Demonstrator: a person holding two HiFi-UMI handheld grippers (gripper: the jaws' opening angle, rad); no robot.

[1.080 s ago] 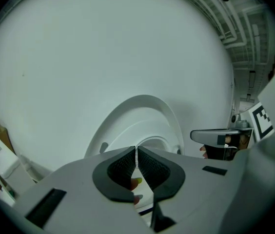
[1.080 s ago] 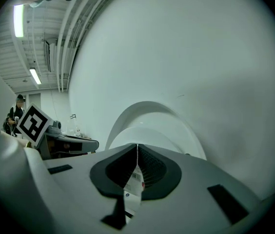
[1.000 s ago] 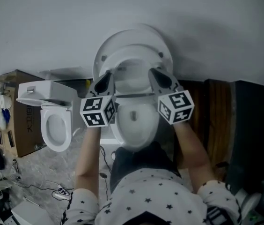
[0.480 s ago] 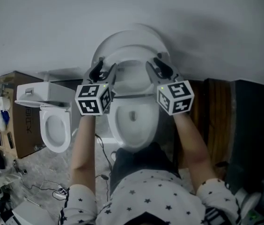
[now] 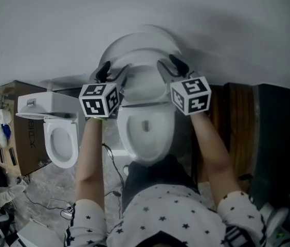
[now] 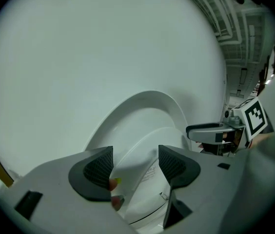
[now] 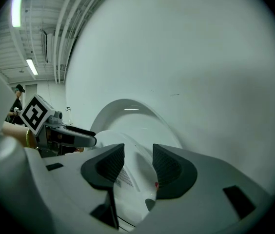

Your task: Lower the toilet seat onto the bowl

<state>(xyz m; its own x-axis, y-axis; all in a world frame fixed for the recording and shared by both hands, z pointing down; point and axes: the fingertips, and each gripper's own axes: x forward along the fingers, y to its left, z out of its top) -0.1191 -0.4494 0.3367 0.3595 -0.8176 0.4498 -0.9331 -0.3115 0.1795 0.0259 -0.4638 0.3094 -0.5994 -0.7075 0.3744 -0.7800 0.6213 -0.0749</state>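
One toilet seat (image 5: 146,55), upright, sides loosely between two wide, just-opened tongs: left gripper (image 5: 112,72), right gripper (image 5: 169,66).

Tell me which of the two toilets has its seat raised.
The middle toilet, straight in front of the person: its seat stands raised before the lid. On the left toilet by the cardboard box it lies flat.

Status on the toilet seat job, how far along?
Done: nothing yet; the seat stands raised in front of the lid, bowl uncovered. In hand: the left tool and right tool have just been opening, jaws apart, each with a side edge of the seat between them, not gripped. Remaining: grip, then swing the seat down onto the bowl.
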